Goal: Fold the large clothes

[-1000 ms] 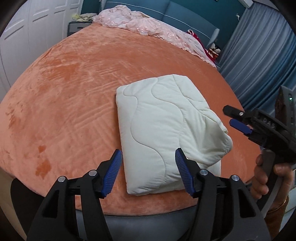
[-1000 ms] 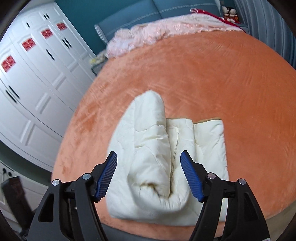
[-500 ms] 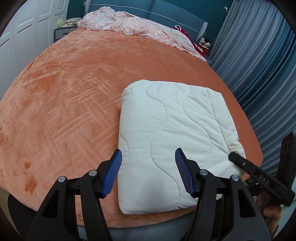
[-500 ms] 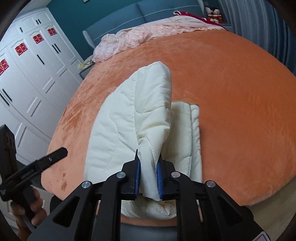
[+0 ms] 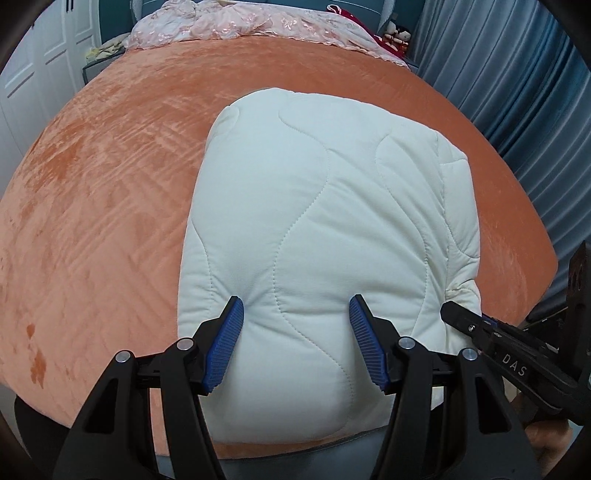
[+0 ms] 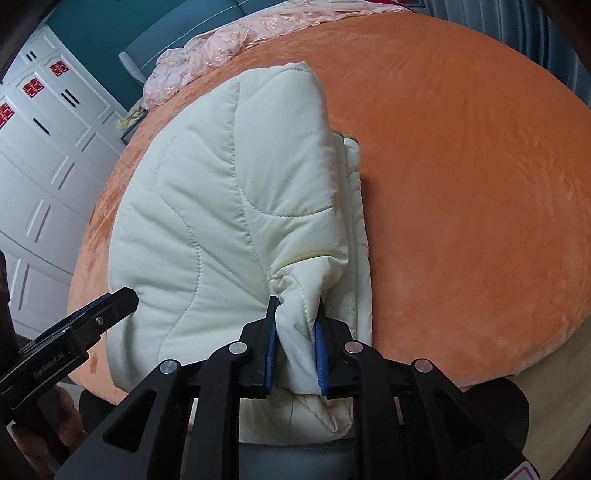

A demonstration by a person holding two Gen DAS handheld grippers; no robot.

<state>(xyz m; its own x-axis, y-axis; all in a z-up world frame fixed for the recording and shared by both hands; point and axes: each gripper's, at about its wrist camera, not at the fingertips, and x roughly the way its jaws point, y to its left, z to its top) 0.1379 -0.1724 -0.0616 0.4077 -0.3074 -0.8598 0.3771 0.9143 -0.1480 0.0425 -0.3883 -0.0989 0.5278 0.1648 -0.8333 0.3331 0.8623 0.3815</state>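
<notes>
A cream quilted cloth [image 5: 325, 206] lies folded in thick layers near the front edge of the orange bed [image 5: 110, 184]. My left gripper [image 5: 295, 343] is open, its blue pads pressed against the near end of the cloth on either side. My right gripper [image 6: 295, 350] is shut on a near corner of the top layer [image 6: 295, 295] of the cloth [image 6: 221, 192] and holds it bunched up. In the left wrist view the right gripper [image 5: 465, 321] shows at the cloth's right corner. In the right wrist view the left gripper [image 6: 110, 306] shows at the left.
A pink lace bedspread [image 5: 240, 22] lies heaped at the head of the bed. White wardrobe doors [image 6: 37, 147] stand to the left, blue curtains [image 5: 517, 74] to the right. A small nightstand [image 5: 99, 62] stands by the bed's far left corner.
My right gripper closed on the corner of the cloth's top layer and keeps hold. My left gripper moved forward until its open pads reached the near end of the cloth.
</notes>
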